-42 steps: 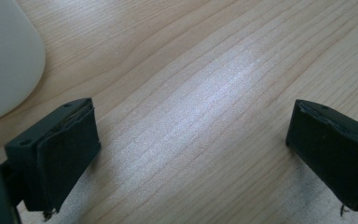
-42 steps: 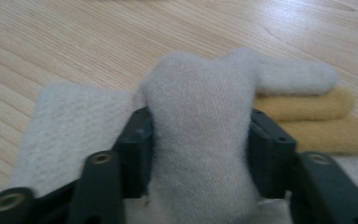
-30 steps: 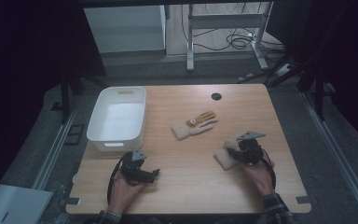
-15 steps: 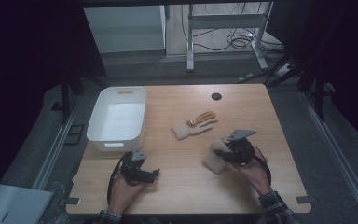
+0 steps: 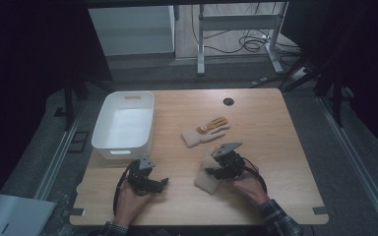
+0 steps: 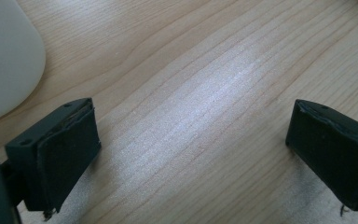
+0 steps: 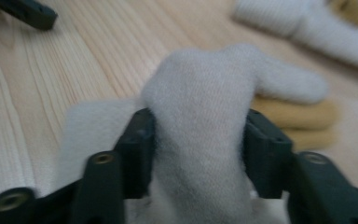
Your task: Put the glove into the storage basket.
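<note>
Cream glove (image 7: 200, 140) pinched in right gripper (image 5: 215, 172) jaws, carried leftward since earlier; left gripper (image 5: 158, 183) jaws spread

bin (image 5: 123, 127) left on table (image 5: 275, 128), glove (image 5: 204, 132) centre

Two knitted work gloves, cream with yellow-tan fingers, are on the wooden tabletop (image 5: 285, 123): one glove lying flat (image 5: 204, 132) near the middle, one bunched glove (image 5: 205, 178) nearer the person. There is one white rectangular plastic bin (image 5: 123, 125), one small round black grommet (image 5: 228, 102) in the tabletop, and two black hand-held grippers, the left gripper (image 5: 158, 184) and the right gripper (image 5: 211, 172), each with two jaws.
</note>
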A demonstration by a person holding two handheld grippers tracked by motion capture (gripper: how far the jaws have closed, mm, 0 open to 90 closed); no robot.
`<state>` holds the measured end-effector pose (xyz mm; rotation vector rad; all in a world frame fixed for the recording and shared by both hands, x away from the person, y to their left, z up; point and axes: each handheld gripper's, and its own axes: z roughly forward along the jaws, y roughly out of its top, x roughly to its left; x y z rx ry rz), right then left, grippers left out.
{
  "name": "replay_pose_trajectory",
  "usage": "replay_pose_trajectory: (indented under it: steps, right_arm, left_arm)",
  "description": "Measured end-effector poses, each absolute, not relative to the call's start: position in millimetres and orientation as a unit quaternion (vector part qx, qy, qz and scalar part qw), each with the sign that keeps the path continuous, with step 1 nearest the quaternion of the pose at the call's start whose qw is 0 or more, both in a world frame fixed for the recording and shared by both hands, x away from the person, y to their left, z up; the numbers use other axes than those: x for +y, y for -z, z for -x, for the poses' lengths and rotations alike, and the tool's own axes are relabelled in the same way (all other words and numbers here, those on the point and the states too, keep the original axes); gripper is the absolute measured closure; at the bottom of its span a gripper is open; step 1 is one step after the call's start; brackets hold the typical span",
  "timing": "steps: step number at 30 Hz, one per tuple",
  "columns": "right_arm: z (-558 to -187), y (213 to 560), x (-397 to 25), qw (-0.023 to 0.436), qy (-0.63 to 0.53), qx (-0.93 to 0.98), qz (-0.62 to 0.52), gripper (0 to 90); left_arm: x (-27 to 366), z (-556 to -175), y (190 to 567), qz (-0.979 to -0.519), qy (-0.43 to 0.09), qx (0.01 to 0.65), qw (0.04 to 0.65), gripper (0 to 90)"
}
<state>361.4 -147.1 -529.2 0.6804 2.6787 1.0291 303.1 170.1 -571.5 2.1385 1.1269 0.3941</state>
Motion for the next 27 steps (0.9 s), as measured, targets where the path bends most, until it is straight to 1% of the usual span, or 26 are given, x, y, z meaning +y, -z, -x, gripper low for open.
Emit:
replay_pose_trajectory:
  steps: [1, 2, 6, 9, 10, 11, 12, 14, 15, 20, 21, 22, 23, 24, 27]
  right_arm:
    - [-361.7, 533.7, -146.0, 0.093, -0.345, 0.904, -0.233, 40.9]
    - [-362.4, 536.7, -146.1, 0.09, -0.346, 0.903, -0.239, 34.5]
    - [-363.1, 527.7, -152.1, 0.097, -0.361, 0.893, -0.252, 31.2]
    - [-363.7, 515.0, -162.0, 0.112, -0.371, 0.882, -0.268, 31.2]
    - [-364.7, 509.5, -171.0, 0.115, -0.373, 0.877, -0.281, 31.8]
    - [-364.7, 509.5, -171.0, 0.115, -0.373, 0.877, -0.281, 31.8]
    - [-365.4, 507.9, -176.9, 0.118, -0.374, 0.874, -0.289, 34.5]
    - [-366.0, 508.0, -193.0, 0.12, -0.376, 0.864, -0.312, 46.0]
    - [-365.8, 509.4, -199.2, 0.12, -0.375, 0.862, -0.321, 53.1]
    - [-360.0, 526.8, -217.0, 0.12, -0.354, 0.863, -0.341, 79.4]
    - [-360.0, 526.8, -217.0, 0.12, -0.354, 0.863, -0.341, 79.4]
    - [-358.3, 532.2, -217.4, 0.12, -0.35, 0.863, -0.343, 83.9]
    - [-358.3, 532.2, -217.4, 0.12, -0.35, 0.863, -0.343, 83.9]
    - [-358.4, 537.5, -215.4, 0.121, -0.343, 0.866, -0.343, 86.8]
    - [-359.6, 541.3, -213.4, 0.126, -0.335, 0.869, -0.343, 88.0]
  left_arm:
    - [170.1, -303.1, 571.5, -0.821, -0.152, 0.433, 0.339, 2.5]
    - [170.1, -303.1, 571.5, -0.821, -0.151, 0.433, 0.339, 2.4]
    - [170.1, -303.1, 571.5, -0.821, -0.151, 0.433, 0.339, 2.5]
    - [170.1, -303.1, 571.5, -0.821, -0.151, 0.433, 0.339, 2.4]
    - [170.1, -303.1, 571.5, -0.822, -0.151, 0.433, 0.339, 2.4]
    - [170.1, -303.1, 571.5, -0.821, -0.151, 0.433, 0.339, 2.4]
    - [170.1, -303.1, 571.5, -0.821, -0.151, 0.433, 0.339, 2.5]
    - [170.1, -303.1, 571.5, -0.821, -0.151, 0.433, 0.339, 2.4]
    - [170.1, -303.1, 571.5, -0.821, -0.151, 0.433, 0.339, 2.5]
    - [170.1, -303.1, 571.5, -0.821, -0.152, 0.433, 0.339, 2.4]
    - [170.1, -303.1, 571.5, -0.821, -0.152, 0.433, 0.339, 2.5]
    - [170.1, -303.1, 571.5, -0.821, -0.152, 0.433, 0.34, 2.5]
    - [170.1, -303.1, 571.6, -0.821, -0.152, 0.433, 0.339, 2.5]
    - [170.1, -303.1, 571.5, -0.821, -0.152, 0.433, 0.339, 2.5]
    - [170.1, -303.1, 571.5, -0.821, -0.152, 0.433, 0.34, 2.5]
